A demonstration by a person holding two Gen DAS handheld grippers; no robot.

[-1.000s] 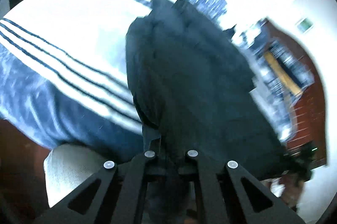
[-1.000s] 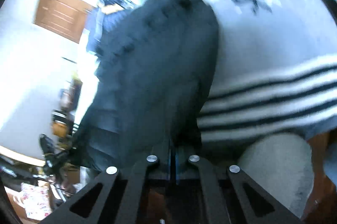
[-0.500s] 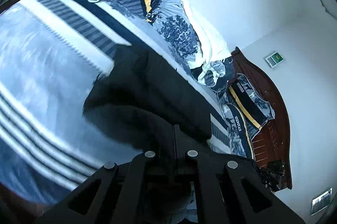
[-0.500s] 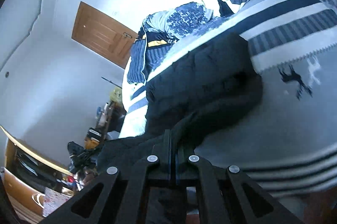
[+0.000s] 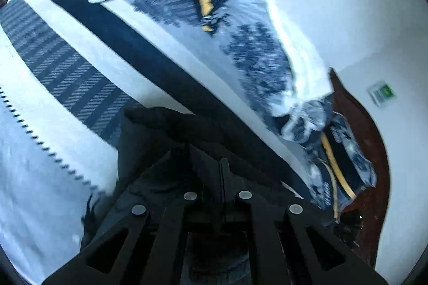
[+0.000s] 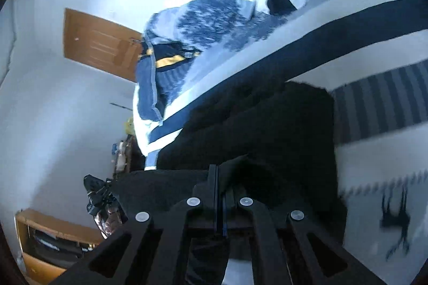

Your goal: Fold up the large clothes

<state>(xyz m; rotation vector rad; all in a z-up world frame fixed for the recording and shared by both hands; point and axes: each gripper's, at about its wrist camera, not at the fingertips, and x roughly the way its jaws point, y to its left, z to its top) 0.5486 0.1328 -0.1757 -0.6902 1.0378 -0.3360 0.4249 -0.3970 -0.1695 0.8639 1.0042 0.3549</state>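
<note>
Dark garment (image 6: 270, 124) lay across the bed (image 5: 67, 140), long axis crosswise; your left tongs (image 5: 221, 172) and right tongs (image 6: 216, 178) each pinched its near edge.

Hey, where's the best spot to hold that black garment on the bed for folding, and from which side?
Grip the black garment at its near hem corners, coming in from the foot side. Both the left gripper and the right gripper are shut there, as the far part lies flat on the bed.
</note>
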